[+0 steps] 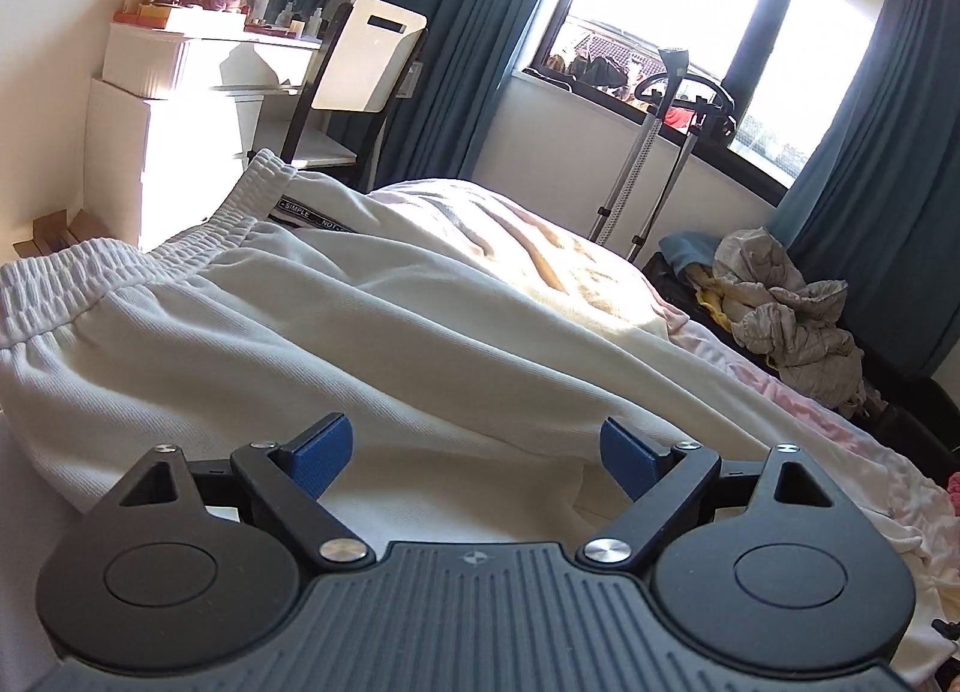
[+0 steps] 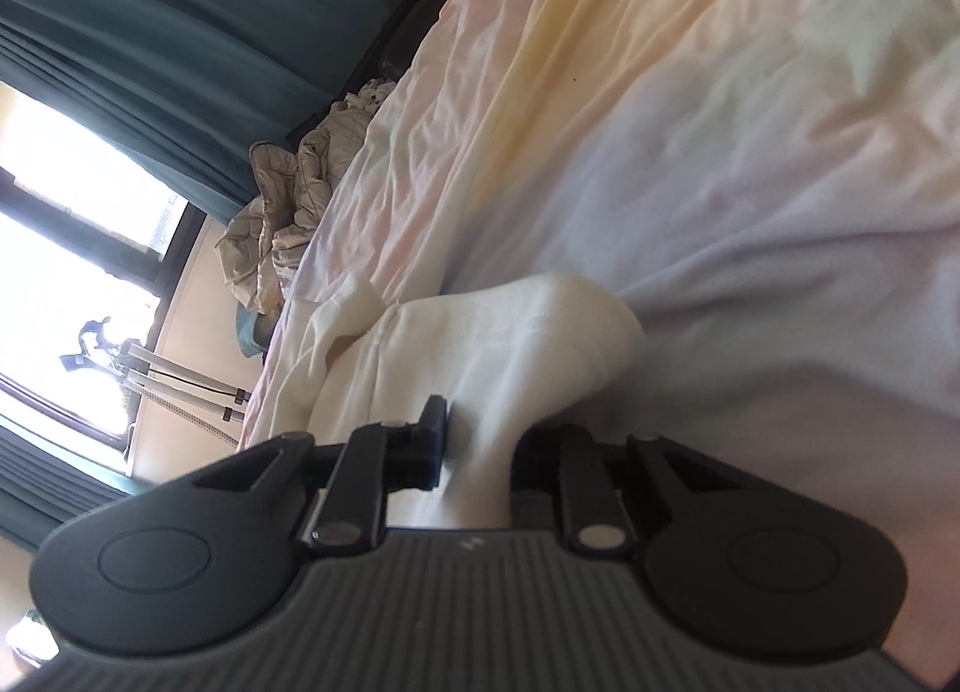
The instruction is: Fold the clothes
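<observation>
black left gripper (image 1: pixel 474 455), blue ribbed fingers (image 1: pixel 321 452), silver screws, grey ridged body, black right gripper (image 2: pixel 477 440)

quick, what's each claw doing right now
left claw: open, holding nothing, white garment ahead.
right claw: closed on the white garment's fabric.
</observation>
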`<action>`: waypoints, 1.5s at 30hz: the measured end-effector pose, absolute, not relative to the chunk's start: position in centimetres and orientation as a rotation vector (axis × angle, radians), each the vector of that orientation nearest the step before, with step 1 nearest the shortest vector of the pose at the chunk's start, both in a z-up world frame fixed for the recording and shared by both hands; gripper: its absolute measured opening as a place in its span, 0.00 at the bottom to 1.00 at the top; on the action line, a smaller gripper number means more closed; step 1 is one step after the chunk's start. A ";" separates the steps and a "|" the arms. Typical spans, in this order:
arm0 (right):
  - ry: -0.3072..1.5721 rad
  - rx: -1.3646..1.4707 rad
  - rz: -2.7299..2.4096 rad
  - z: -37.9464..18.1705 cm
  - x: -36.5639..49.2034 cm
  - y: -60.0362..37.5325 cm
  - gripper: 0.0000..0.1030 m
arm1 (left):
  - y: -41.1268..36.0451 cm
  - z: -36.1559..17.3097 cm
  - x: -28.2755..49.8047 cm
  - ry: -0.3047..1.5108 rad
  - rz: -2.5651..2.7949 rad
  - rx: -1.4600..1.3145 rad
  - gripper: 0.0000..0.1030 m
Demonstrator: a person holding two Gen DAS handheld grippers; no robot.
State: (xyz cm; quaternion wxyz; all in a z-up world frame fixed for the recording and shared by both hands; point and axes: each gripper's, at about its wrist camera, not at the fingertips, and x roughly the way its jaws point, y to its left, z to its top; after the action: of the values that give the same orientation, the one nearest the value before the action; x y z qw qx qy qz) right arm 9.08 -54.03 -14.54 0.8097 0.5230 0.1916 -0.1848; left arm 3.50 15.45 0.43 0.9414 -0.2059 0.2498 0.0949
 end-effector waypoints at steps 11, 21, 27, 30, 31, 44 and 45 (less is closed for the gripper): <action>0.173 1.003 -0.391 -8.8 7.8 -52.5 0.08 | 17.3 0.2 2.4 0.496 0.210 -0.534 0.89; 0.363 1.256 -0.571 -14.6 6.2 -55.7 0.09 | 18.6 -0.1 2.2 0.494 0.205 -0.599 0.89; 0.434 1.163 -0.561 -14.6 6.2 -55.6 0.19 | 19.1 0.0 1.9 0.485 0.222 -0.643 0.89; 0.455 1.114 -0.565 -14.1 5.9 -54.9 0.35 | 19.4 0.0 1.8 0.482 0.234 -0.664 0.89; 0.466 1.105 -0.564 -14.0 5.7 -54.7 0.40 | 19.4 0.0 1.8 0.482 0.234 -0.670 0.89; 0.429 1.290 -0.491 -12.2 1.3 -52.9 0.66 | 22.8 0.6 -2.2 0.357 0.299 -0.878 0.89; 0.428 1.302 -0.482 -12.1 1.1 -52.8 0.68 | 23.1 0.5 -2.6 0.354 0.300 -0.902 0.89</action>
State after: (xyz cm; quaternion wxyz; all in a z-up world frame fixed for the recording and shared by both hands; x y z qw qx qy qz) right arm 1.11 -52.81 -12.05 0.7475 0.5953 0.1959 -0.2204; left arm -2.56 23.14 0.51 0.8741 -0.4320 0.1696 0.1435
